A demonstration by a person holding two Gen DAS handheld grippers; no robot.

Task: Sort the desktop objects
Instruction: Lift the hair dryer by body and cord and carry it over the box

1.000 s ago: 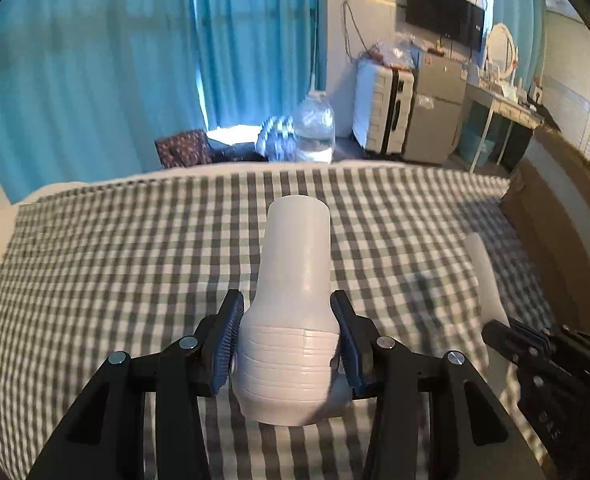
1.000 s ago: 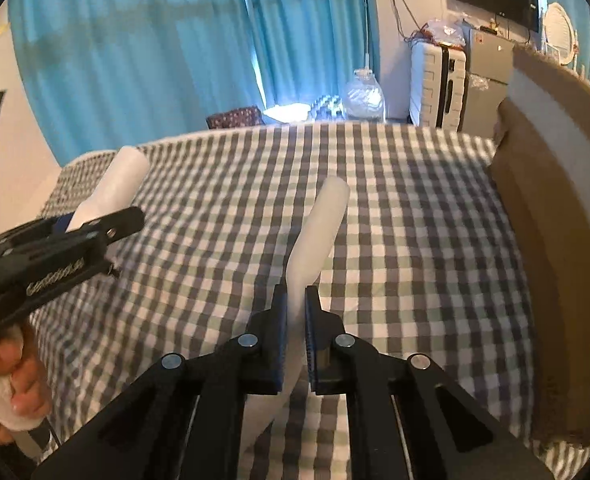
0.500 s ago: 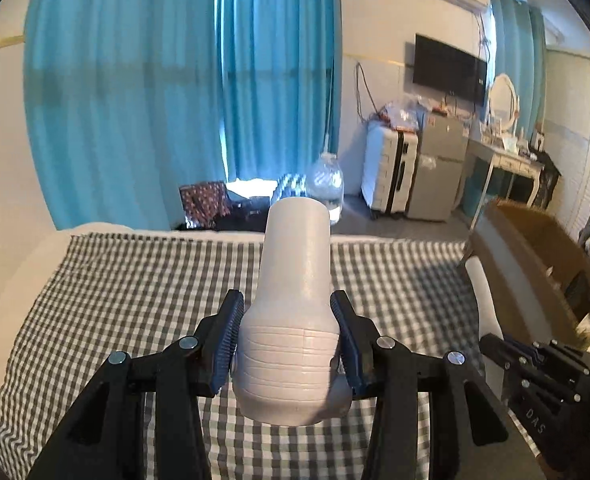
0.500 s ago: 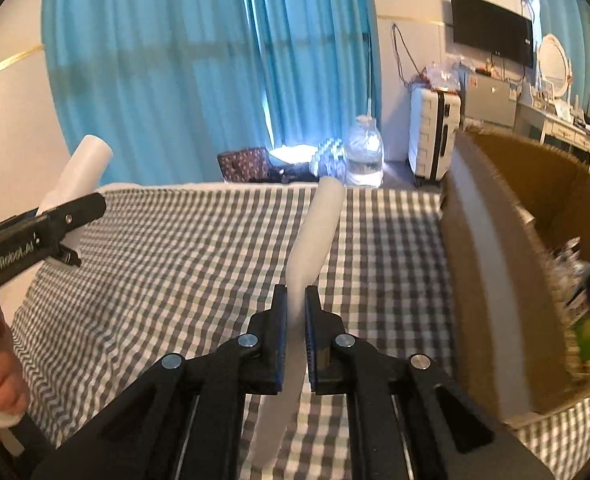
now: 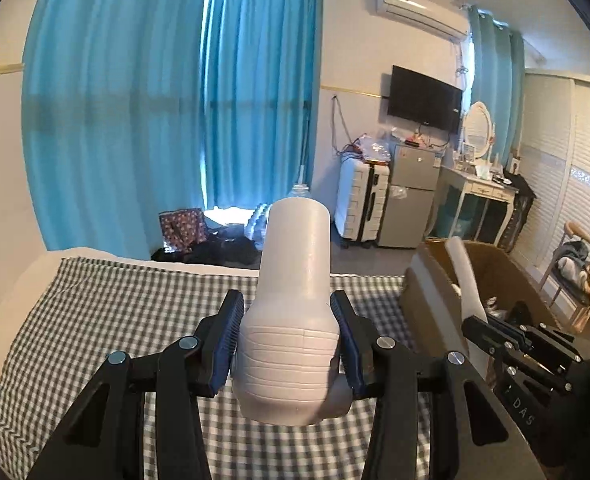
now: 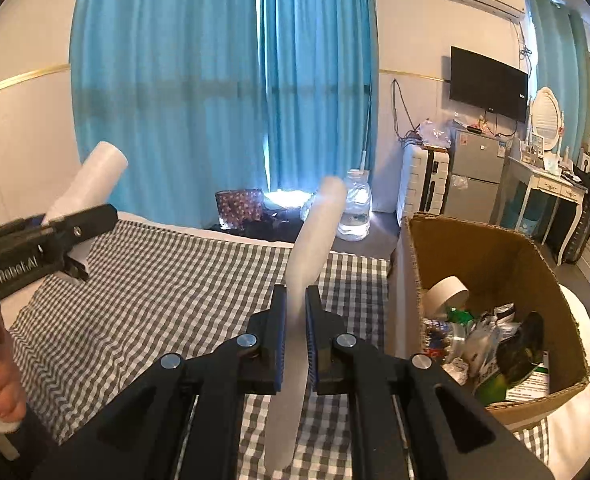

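Note:
My left gripper is shut on a thick white bottle-shaped piece and holds it up above the checked cloth. It also shows in the right wrist view, at the left. My right gripper is shut on a long thin white stick, lifted off the cloth. The stick also shows in the left wrist view. An open cardboard box stands to the right of both grippers.
The box holds a tape roll, wrappers and a dark round item. Beyond the cloth's far edge are blue curtains, a water jug, a white suitcase and a small fridge.
Both grippers have risen and tilted upward with their objects still held. The cloth has dropped lower in view, and the cardboard box's inside has come into view at the right.

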